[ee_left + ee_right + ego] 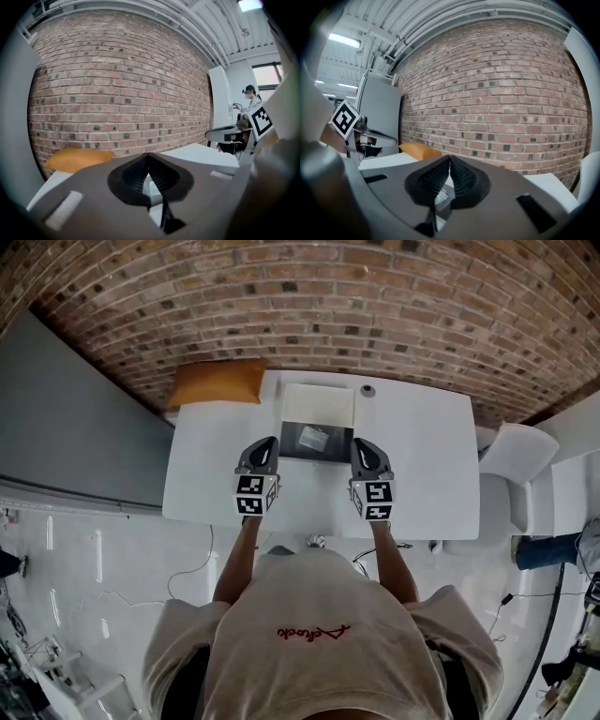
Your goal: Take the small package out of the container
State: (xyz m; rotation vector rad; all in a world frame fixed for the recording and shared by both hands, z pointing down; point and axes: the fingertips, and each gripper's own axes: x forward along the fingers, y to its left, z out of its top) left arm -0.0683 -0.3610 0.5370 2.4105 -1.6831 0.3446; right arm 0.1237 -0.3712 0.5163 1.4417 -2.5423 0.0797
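A dark open container point(292, 451) with its pale lid point(319, 405) folded back stands at the middle of the white table point(422, 465). A small clear-wrapped package point(314, 438) lies inside it. My left gripper point(266, 442) hovers at the container's left side and my right gripper point(361, 444) at its right side, both above the table's near half. In the left gripper view the left gripper point(148, 155) has its ribbed pads meeting at the tips, with nothing held. In the right gripper view the right gripper point(450, 157) is likewise shut and empty.
An orange cushion point(217, 382) lies at the table's far left corner, against the brick wall. A small round grey object point(367, 390) sits beyond the container. A white chair point(516, 452) stands to the right of the table. A grey panel point(66, 427) runs along the left.
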